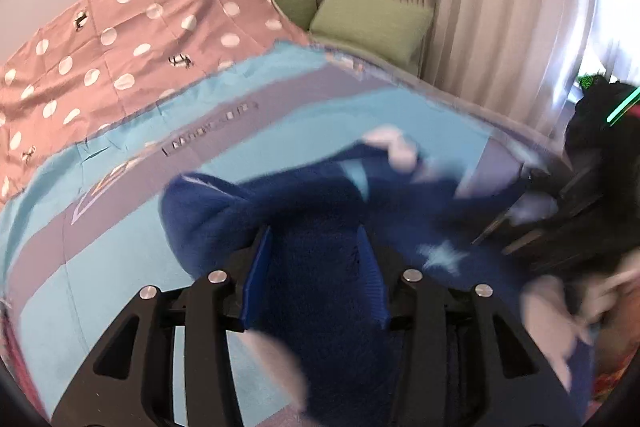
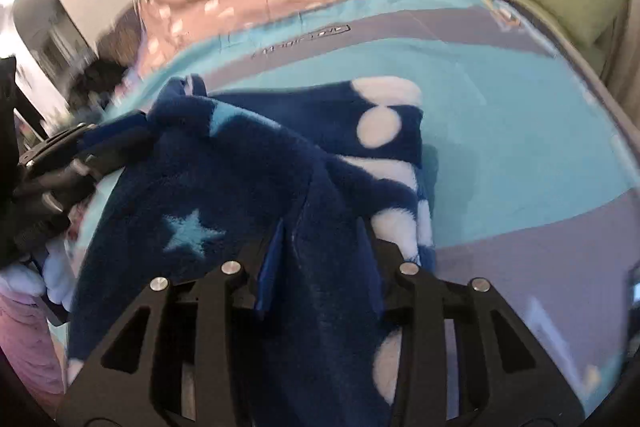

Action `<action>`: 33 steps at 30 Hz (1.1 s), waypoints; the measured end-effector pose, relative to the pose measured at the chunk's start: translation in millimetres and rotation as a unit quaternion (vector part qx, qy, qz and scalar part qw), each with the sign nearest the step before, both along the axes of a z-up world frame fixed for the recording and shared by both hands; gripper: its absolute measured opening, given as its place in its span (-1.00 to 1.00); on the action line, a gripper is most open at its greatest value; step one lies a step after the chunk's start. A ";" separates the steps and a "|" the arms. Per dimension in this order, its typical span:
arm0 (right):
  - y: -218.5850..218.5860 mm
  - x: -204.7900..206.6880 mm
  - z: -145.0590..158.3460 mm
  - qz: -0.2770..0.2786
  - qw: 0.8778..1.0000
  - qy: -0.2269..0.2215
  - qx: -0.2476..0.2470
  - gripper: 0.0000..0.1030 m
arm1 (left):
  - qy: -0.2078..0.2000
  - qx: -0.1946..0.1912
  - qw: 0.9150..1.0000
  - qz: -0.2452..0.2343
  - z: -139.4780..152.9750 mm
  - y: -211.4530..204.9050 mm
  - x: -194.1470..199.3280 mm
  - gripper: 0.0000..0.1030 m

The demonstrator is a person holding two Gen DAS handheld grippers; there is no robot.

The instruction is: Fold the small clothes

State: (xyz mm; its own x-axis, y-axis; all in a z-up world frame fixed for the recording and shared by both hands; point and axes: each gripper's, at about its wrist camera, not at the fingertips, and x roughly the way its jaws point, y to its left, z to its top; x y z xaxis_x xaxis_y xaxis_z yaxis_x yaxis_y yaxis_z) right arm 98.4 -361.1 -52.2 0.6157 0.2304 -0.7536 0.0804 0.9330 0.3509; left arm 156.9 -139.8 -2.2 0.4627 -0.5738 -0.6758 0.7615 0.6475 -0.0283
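A small dark-blue fleece garment (image 2: pixel 248 163) with light-blue stars and white patches hangs between both grippers above the bed. In the left wrist view the garment (image 1: pixel 304 203) is blurred. My left gripper (image 1: pixel 316 251) is shut on a bunch of its fabric between the blue fingers. My right gripper (image 2: pixel 320 247) is shut on another part of the same garment. The left gripper also shows in the right wrist view (image 2: pixel 60 163) at the left edge, holding the garment's far end.
The bed carries a light-blue and grey striped blanket (image 2: pixel 520 131) and, behind it, a pink dotted quilt (image 1: pixel 120 39). Green cushions (image 1: pixel 372 23) and curtains (image 1: pixel 500 7) stand at the back right. Pale clothes (image 2: pixel 28 311) lie at the left.
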 end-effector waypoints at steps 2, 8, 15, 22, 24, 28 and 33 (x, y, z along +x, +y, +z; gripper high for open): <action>-4.5 -3.6 5.5 -0.002 1.000 -0.007 0.011 -0.29 | 0.002 -0.017 1.000 0.025 3.3 8.8 16.7 -0.14; 12.3 4.7 5.6 -0.008 0.999 -0.006 -0.042 -0.26 | 0.013 0.030 0.999 0.016 -51.9 -13.7 45.8 -0.12; 13.5 -34.4 24.9 -0.011 0.997 -0.051 -0.061 -0.28 | -0.009 0.037 0.998 0.043 -28.0 -4.6 25.7 -0.14; 26.0 -151.7 83.4 0.026 0.986 -0.158 -0.045 -0.28 | -0.056 -0.025 0.997 -0.051 27.0 35.4 -84.3 -0.03; 29.8 -173.1 79.5 0.038 0.986 -0.157 -0.036 -0.24 | -0.069 -0.019 0.994 -0.080 25.2 39.1 -118.5 -0.03; 24.8 -198.8 47.3 0.012 0.993 -0.113 -0.025 -0.23 | -0.056 0.010 0.992 -0.113 -1.5 26.2 -145.4 0.03; -2.5 -203.7 1.6 -0.064 0.997 -0.043 0.029 -0.31 | -0.075 0.084 0.985 -0.131 -38.4 -15.7 -159.9 0.04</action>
State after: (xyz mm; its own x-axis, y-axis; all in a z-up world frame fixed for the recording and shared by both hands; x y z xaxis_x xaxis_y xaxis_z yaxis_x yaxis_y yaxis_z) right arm -105.3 -363.6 -50.6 0.7049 0.1881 -0.6840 0.1641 0.8948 0.4152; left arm -3.0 -155.6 -40.6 0.4153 -0.5727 -0.7067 0.8908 0.4136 0.1883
